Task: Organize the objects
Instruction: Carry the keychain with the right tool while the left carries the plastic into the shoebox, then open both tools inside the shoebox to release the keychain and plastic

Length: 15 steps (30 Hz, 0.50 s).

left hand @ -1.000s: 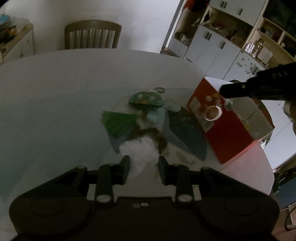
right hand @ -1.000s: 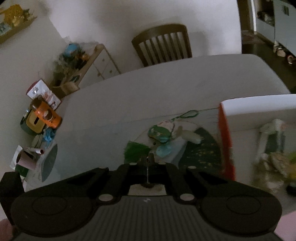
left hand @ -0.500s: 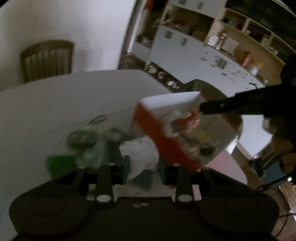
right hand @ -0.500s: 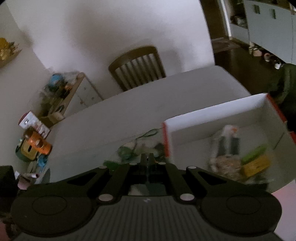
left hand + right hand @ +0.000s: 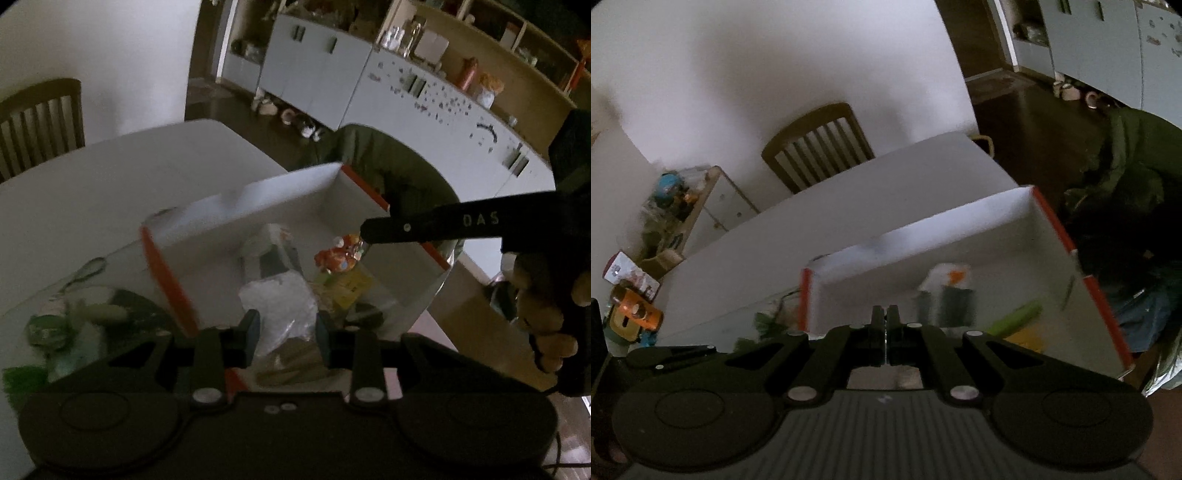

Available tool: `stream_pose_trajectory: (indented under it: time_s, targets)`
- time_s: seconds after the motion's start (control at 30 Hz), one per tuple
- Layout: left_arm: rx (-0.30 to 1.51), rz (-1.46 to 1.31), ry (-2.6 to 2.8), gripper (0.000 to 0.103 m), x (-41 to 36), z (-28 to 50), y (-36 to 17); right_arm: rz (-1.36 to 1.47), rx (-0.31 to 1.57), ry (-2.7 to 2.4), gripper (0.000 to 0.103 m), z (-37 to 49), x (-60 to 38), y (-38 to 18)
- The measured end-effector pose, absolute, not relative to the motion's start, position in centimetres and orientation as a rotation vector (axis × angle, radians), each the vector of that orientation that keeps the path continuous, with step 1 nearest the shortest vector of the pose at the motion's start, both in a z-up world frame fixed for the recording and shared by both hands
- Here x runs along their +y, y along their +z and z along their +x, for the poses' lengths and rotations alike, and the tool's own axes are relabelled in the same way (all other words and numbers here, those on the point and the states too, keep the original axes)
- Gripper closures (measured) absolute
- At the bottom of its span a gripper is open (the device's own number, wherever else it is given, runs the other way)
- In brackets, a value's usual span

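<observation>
Looked maybe halfway through: the left gripper (image 5: 286, 326) was pinching a clear plastic bag (image 5: 275, 314) over the open red-and-white box (image 5: 255, 199), which already had a few toys in it. The right gripper (image 5: 885, 317) had its fingers pressed together, empty. Green bits (image 5: 48, 328) were left on the table (image 5: 110, 177).

Left gripper (image 5: 286, 326) clamped on clear plastic bag (image 5: 277, 306), above red-and-white box (image 5: 258, 206) holding orange toy (image 5: 338, 254) and yellow packet (image 5: 351, 286). Right gripper (image 5: 369, 230), hand-held, over box's right side. Green items (image 5: 74, 325) on white table (image 5: 129, 177) left of box.
</observation>
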<state>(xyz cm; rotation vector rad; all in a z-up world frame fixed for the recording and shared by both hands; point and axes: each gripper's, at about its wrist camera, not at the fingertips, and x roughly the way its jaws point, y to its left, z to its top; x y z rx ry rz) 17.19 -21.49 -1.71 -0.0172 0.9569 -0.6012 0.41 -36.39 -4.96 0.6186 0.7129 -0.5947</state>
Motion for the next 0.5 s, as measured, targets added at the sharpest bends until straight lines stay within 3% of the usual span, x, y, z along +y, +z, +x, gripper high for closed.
stream_pose_trajectory:
  time_s: [0.5]
  targets:
    - [1.037, 0.092, -0.579, 0.072, -27.9, 19.0, -5.1, 0.625, 0.806, -0.631, 0.103, -2.2, -42.1, -10.0]
